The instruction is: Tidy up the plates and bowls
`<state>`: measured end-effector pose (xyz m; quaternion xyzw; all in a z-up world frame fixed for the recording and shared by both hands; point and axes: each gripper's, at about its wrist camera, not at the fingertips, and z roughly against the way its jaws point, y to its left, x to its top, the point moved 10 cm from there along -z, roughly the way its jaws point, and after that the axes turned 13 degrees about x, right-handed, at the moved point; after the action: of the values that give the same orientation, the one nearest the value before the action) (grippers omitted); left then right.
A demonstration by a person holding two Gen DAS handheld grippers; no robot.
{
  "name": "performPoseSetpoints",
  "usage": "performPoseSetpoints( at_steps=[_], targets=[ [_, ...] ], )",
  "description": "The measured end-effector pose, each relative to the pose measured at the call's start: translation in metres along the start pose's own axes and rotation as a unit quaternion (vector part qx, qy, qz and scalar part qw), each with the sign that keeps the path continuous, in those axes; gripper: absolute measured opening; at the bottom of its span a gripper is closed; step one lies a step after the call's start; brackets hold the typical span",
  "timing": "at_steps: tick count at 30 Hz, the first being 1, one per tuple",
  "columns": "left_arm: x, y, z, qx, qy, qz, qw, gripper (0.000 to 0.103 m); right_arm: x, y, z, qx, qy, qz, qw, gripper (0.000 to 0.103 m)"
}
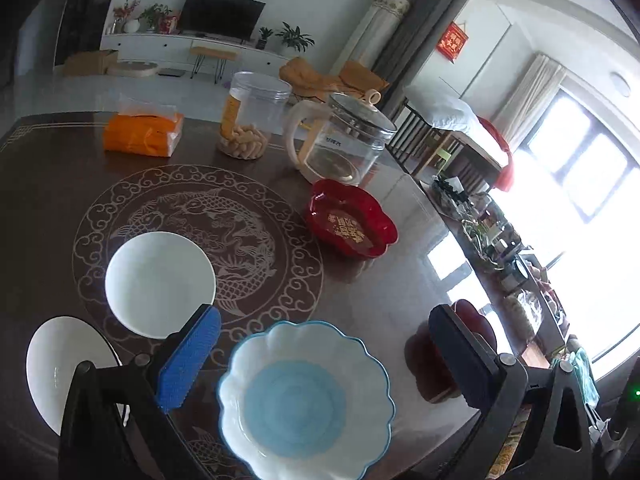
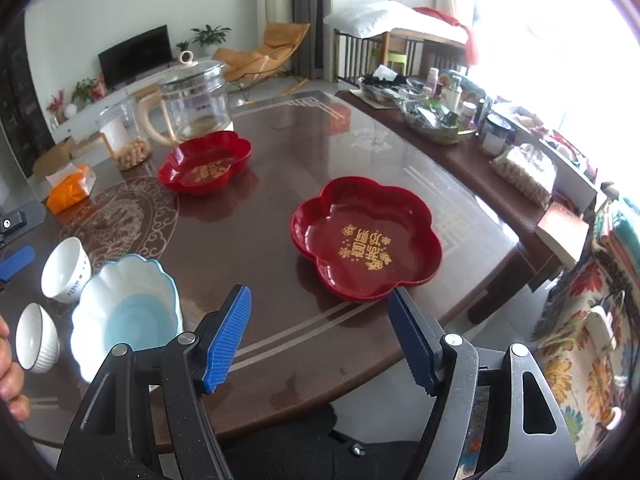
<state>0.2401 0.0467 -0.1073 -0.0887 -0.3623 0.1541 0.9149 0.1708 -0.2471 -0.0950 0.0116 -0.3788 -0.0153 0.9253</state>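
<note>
A scalloped bowl, white with a pale blue inside, sits on the dark table between the wide-apart fingers of my left gripper; neither pad touches it. Two small white bowls stand to its left, also seen in the right wrist view. My right gripper is open and empty, just short of a red flower-shaped plate with gold writing. A second red plate lies further back.
A glass kettle, a clear snack jar and an orange tissue pack stand along the far side. A cluttered side table runs along the right. A person's hand shows at the left edge.
</note>
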Motion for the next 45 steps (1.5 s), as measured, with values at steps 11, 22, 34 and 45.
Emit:
performPoseSetpoints(
  at_steps=[11,22,34,45],
  targets=[
    [0.029,0.000,-0.043,0.037,0.059,-0.077,0.9946,0.103,0.032,0.047,-0.043,0.186,0.003,-0.003,0.983,0.085],
    [0.098,-0.060,-0.138,0.127,0.019,-0.131,0.9831,0.103,0.127,0.069,-0.135,0.147,0.014,0.024,0.989,0.085],
    [0.092,-0.067,-0.173,0.162,0.018,-0.168,0.9721,0.103,0.124,0.082,-0.186,0.170,0.059,0.022,0.983,0.085],
    [0.097,-0.064,-0.209,0.151,0.062,-0.162,0.9731,0.103,0.127,0.086,-0.222,0.170,0.099,0.018,0.980,0.085]
  ],
)
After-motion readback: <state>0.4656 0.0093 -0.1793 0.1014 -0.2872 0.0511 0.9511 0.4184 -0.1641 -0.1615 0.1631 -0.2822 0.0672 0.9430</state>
